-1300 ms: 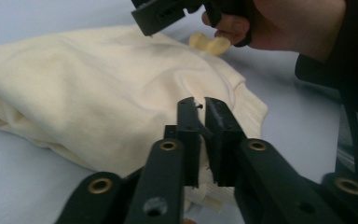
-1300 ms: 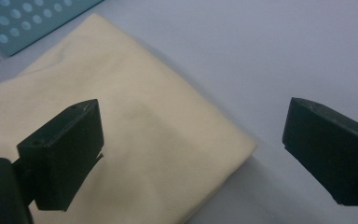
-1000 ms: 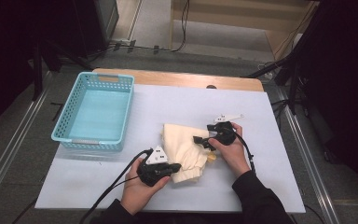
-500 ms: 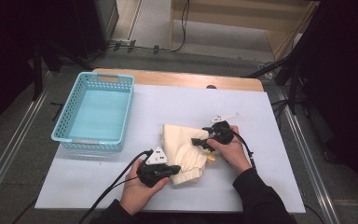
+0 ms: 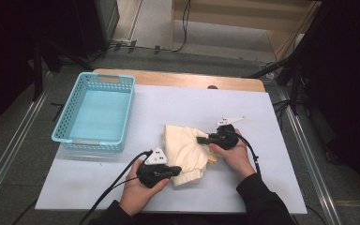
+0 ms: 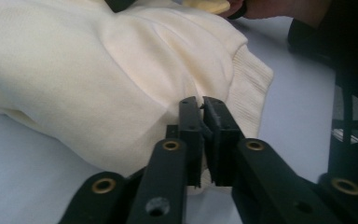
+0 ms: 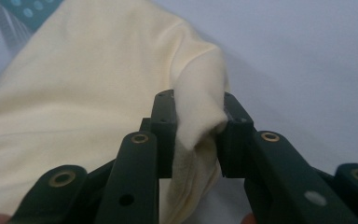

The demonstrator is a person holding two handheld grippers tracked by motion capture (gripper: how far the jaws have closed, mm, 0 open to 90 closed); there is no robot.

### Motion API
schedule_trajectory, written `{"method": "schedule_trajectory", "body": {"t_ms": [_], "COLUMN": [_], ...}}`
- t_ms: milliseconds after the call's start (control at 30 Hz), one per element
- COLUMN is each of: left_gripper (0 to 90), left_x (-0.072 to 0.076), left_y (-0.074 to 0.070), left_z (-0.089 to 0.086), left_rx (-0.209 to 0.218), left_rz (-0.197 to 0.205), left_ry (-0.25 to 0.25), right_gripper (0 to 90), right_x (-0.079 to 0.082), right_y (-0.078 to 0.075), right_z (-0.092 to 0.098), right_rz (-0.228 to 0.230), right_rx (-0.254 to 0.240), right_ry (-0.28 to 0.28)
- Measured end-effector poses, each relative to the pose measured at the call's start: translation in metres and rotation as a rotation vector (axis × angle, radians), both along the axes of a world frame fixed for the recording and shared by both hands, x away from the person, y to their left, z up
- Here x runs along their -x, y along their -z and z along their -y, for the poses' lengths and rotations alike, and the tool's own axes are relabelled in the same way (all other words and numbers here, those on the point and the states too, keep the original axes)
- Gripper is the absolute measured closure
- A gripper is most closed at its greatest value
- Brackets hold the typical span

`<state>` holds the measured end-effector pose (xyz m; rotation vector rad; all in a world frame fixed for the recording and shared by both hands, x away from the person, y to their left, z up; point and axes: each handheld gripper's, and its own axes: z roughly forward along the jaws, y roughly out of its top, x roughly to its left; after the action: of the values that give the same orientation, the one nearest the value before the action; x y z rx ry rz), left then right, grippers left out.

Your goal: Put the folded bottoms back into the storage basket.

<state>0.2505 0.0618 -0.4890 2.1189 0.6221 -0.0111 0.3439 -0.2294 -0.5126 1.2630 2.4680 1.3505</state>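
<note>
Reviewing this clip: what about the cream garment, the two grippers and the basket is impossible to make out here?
- Kind of garment: the cream knitted garment lies bunched in the high view, its outline folded under.
- Yellow piece: mostly hidden by the right hand.
- Left gripper: fabric caught between its nearly closed jaws is barely visible.
- Right gripper: the fold's lower end runs behind the jaws.
- Turquoise plastic basket: blurred, cut by the edge.
</note>
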Motion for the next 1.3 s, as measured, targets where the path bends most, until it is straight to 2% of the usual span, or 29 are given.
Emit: {"method": "schedule_trajectory", "body": {"t_ms": [100, 267, 367, 467, 667, 767, 867, 967, 1033, 1300], "left_gripper": [68.3, 41.2, 24.1, 13.7, 10.8, 10.7, 10.8, 10.7, 10.5, 9.6], "left_x": [0.001, 0.001, -0.001, -0.003, -0.004, -0.002, -0.001, 0.000, -0.001, -0.002], "left_y": [-0.007, -0.013, -0.009, -0.003, 0.006, 0.008, 0.009, 0.011, 0.012, 0.017], "left_z": [-0.005, -0.012, -0.010, -0.004, 0.007, 0.012, 0.015, 0.019, 0.020, 0.025], "left_rx": [0.022, 0.063, 0.050, 0.019, -0.035, -0.072, -0.072, -0.116, -0.122, -0.137], "left_rz": [0.022, 0.062, 0.048, 0.023, -0.002, 0.013, 0.014, 0.027, 0.010, 0.009], "left_ry": [-0.013, -0.109, -0.170, -0.190, -0.217, -0.222, -0.218, -0.216, -0.216, -0.221], "right_gripper": [70.7, 70.8, 70.8, 70.7, 70.7, 70.7, 70.7, 70.7, 70.7, 70.7], "right_x": [0.008, 0.023, 0.031, 0.039, 0.055, 0.059, 0.065, 0.070, 0.072, 0.077], "right_y": [-0.007, -0.018, -0.023, -0.026, -0.025, -0.026, -0.026, -0.026, -0.026, -0.029], "right_z": [0.003, 0.007, 0.010, 0.014, 0.020, 0.022, 0.023, 0.025, 0.025, 0.025], "right_rz": [0.028, 0.079, 0.109, 0.129, 0.156, 0.165, 0.181, 0.197, 0.205, 0.227], "right_rx": [-0.008, -0.001, 0.003, 0.001, -0.016, -0.012, -0.004, -0.002, -0.006, 0.009], "right_ry": [0.025, 0.044, 0.054, 0.064, 0.091, 0.099, 0.108, 0.115, 0.118, 0.118]}}
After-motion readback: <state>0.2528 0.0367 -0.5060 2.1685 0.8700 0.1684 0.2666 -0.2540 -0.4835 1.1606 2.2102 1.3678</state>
